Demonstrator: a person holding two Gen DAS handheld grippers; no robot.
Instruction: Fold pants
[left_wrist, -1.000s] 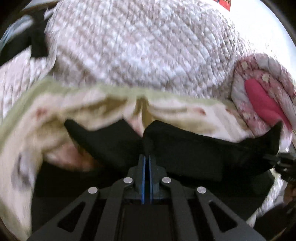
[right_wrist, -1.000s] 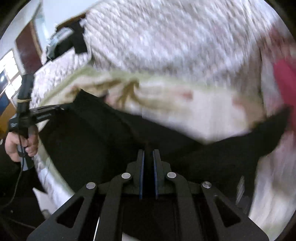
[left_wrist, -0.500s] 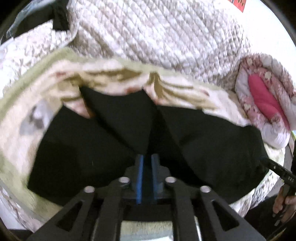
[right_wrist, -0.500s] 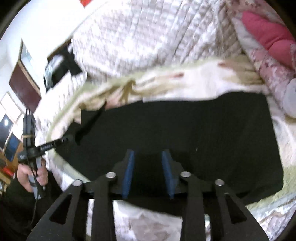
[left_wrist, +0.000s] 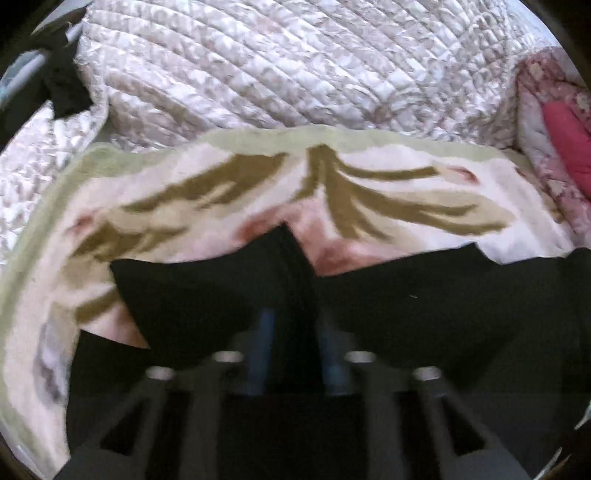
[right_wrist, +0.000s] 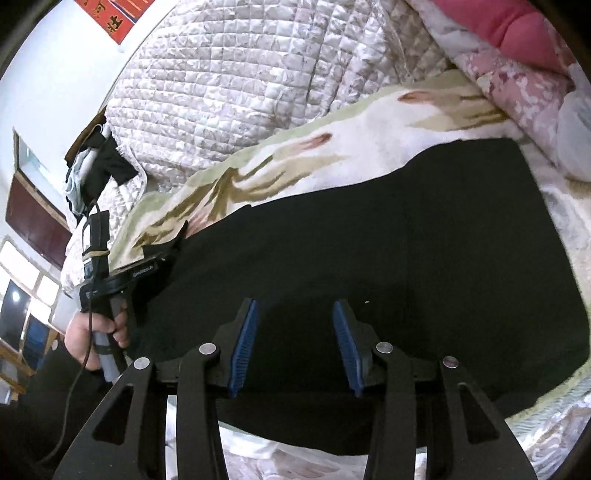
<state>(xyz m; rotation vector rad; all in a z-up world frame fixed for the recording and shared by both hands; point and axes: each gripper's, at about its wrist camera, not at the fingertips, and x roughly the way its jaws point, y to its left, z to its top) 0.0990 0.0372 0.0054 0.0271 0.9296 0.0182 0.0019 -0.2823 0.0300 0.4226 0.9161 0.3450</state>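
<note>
pants (right_wrist: 388, 258) now flat; right gripper (right_wrist: 295, 347) jaws released, blurred left gripper (left_wrist: 295, 354) jaws unclear.

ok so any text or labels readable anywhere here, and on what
red sign on the wall: black Chinese characters, tilted and cut off by the frame edge, not readable.
left gripper, jaws just closing on the pants: small white word on its side, too small to read.
Nothing else carries text.

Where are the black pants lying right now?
In the right wrist view, the black pants lie spread on the floral blanket, below the quilted cover, with a folded pink quilt to their upper right.
</note>
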